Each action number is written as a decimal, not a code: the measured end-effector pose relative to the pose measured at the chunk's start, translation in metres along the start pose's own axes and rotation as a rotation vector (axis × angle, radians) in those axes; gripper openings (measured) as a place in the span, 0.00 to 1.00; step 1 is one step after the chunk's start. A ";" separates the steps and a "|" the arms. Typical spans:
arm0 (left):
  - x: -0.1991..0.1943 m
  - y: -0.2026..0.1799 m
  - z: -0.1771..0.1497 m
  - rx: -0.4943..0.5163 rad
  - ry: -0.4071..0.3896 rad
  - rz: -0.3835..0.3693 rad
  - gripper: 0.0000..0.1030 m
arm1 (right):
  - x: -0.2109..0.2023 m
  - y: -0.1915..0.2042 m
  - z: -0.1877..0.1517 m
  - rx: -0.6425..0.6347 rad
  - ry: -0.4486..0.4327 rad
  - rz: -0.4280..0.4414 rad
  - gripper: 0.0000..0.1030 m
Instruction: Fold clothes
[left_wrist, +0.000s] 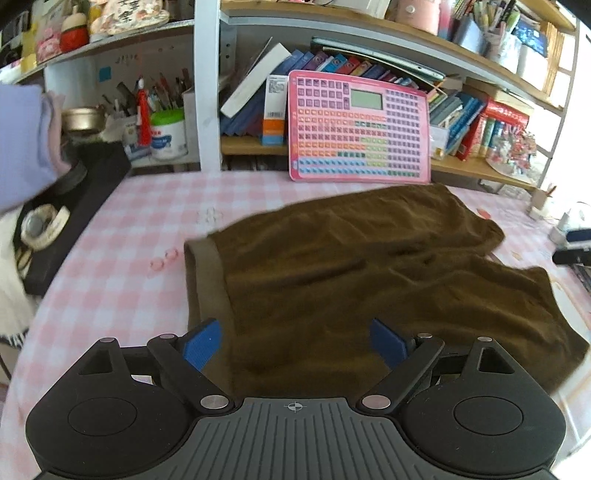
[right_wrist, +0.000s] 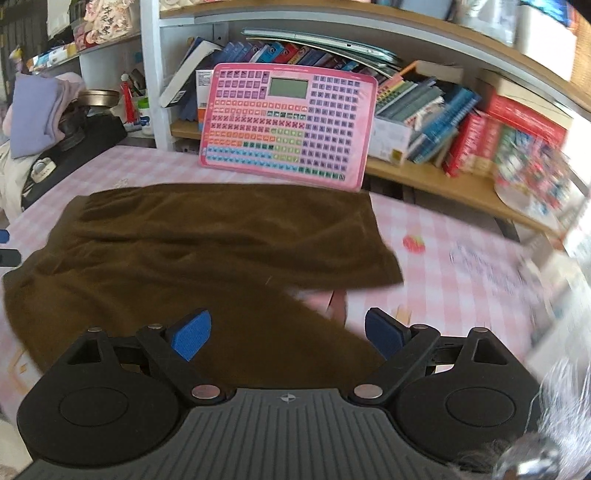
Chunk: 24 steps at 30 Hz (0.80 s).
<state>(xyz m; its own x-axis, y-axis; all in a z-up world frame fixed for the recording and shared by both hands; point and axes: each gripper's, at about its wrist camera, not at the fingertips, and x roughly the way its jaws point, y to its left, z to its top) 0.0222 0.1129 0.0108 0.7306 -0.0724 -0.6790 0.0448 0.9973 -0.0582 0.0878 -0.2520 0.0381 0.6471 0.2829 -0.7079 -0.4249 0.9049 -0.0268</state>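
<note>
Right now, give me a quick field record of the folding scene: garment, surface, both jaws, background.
garment: brown shorts, spread flat, waistband toward the left in the left wrist view, two legs toward the right
surface: table with pink checked cloth
left gripper: jaws open, nothing between the pads, above the waistband end
right gripper: jaws open, nothing held, above the leg end
background: pink keyboard toy leaning on a bookshelf behind the shorts
fold state: no fold made yet
image quality: right wrist view blurred at its right side
</note>
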 end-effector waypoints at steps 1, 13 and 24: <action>0.007 0.002 0.007 0.006 -0.004 0.004 0.88 | 0.011 -0.009 0.009 -0.011 0.003 0.012 0.88; 0.123 0.043 0.074 0.001 0.042 0.113 0.75 | 0.179 -0.096 0.106 -0.110 0.073 0.048 0.80; 0.164 0.061 0.088 0.053 0.130 0.139 0.47 | 0.274 -0.129 0.123 -0.112 0.124 0.079 0.57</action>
<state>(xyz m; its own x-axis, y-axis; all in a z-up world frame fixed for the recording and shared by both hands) 0.2050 0.1633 -0.0400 0.6385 0.0684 -0.7666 -0.0121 0.9968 0.0789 0.3972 -0.2519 -0.0656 0.5284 0.3041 -0.7927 -0.5438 0.8382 -0.0409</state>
